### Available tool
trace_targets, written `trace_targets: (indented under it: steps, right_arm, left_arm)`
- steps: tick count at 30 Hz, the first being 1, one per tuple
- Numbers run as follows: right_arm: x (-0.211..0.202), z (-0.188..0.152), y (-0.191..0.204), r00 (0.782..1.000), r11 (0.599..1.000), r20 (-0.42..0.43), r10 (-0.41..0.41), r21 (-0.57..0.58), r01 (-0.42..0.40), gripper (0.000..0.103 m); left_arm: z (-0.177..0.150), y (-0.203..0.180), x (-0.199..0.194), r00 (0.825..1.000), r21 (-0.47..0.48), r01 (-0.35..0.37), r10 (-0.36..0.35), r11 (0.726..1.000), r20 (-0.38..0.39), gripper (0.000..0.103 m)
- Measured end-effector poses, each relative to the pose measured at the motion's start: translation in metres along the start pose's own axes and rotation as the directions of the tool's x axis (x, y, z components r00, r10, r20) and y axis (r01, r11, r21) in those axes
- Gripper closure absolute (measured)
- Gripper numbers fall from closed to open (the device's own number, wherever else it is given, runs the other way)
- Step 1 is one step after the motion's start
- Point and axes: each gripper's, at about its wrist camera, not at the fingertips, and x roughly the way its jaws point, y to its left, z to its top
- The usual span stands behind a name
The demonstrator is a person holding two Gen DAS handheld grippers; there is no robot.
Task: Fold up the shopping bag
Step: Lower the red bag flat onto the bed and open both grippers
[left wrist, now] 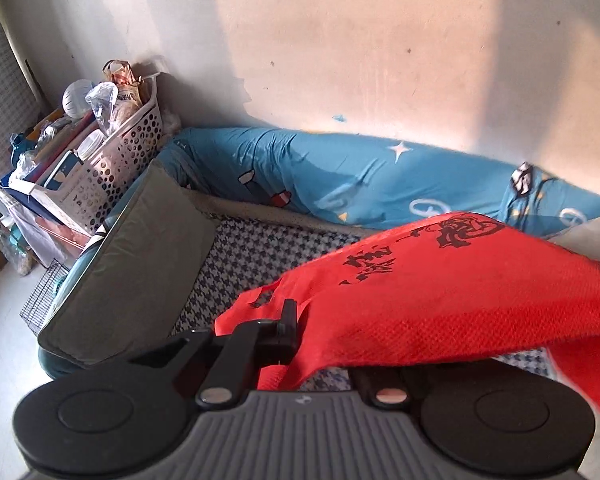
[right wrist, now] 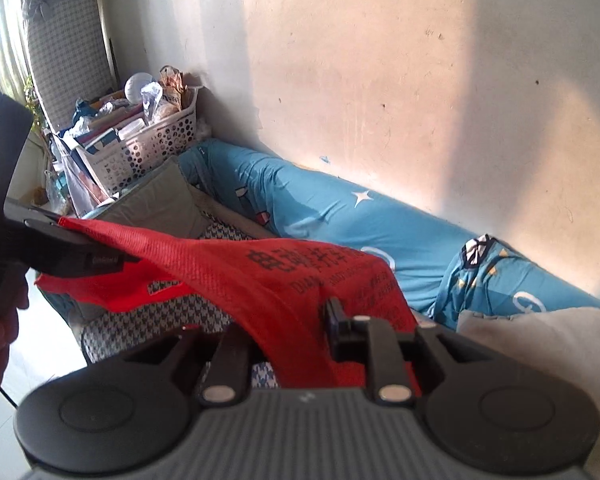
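The left gripper (left wrist: 300, 320) is clamped on the red shopping bag (left wrist: 440, 292), fingers closed. The bag hangs stretched above the checked bed (left wrist: 260, 252), toward 3 o'clock. The right gripper (right wrist: 300, 320) has bag fabric between its fingers; whether they press it cannot be told.

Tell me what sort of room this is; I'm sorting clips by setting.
Most likely a bedroom at home: a houndstooth-covered mattress with a blue bolster along the wall, and a white basket crammed with household odds and ends at its end.
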Motion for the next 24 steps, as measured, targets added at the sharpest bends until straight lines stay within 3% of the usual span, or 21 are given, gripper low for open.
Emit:
trace_targets:
  steps: [4, 8, 17, 24]
  right_arm:
    - [0.075, -0.060, 0.019, 0.988, 0.992, -0.146, 0.046, 0.120, -0.029, 0.068]
    - [0.115, -0.113, 0.045, 0.968, 0.981, -0.243, 0.068, 0.195, -0.020, 0.066]
    - [0.128, -0.158, 0.066, 0.948, 0.973, -0.316, 0.031, 0.228, 0.044, 0.038]
    - [0.105, -0.165, 0.066, 0.946, 0.977, -0.321, 0.030, 0.209, 0.040, 0.033]
  left_arm:
    - [-0.051, 0.016, 0.077, 0.995, 0.097, -0.002, 0.012, 0.995, -0.098, 0.093]
    - [-0.100, 0.032, 0.127, 0.979, 0.136, 0.030, -0.002, 0.990, -0.203, 0.089]
    - [-0.138, 0.043, 0.132, 0.971, 0.179, 0.079, -0.035, 0.981, -0.237, 0.085]
    - [-0.148, 0.058, 0.111, 0.967, 0.180, 0.122, -0.076, 0.976, -0.244, 0.075]
